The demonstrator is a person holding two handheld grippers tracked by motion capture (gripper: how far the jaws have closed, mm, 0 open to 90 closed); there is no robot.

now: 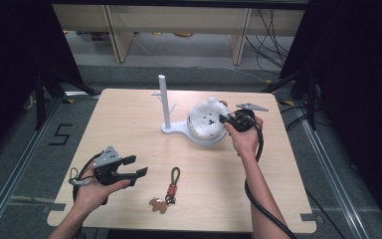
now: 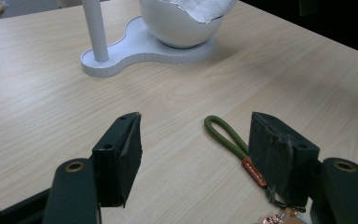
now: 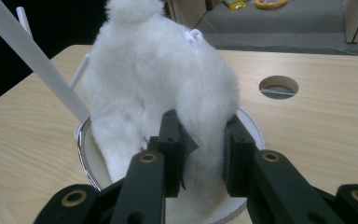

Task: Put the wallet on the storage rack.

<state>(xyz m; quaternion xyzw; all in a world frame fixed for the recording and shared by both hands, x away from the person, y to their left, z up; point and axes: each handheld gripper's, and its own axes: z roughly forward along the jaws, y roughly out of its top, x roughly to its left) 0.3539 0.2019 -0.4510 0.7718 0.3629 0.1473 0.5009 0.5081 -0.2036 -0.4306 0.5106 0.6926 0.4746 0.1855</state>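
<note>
Right gripper view: tongs [image 3: 204, 154] around fluffy toy [image 3: 163, 84]

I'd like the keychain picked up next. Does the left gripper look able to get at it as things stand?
Probably yes. The left gripper has its jaws open, and the keychain lies flat on the bare table just ahead of its right jaw with nothing between. The right gripper is far off at the white plush.

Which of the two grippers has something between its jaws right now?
The right gripper: its jaws pinch the white plush toy in the bowl. The left gripper is open, empty.
</note>
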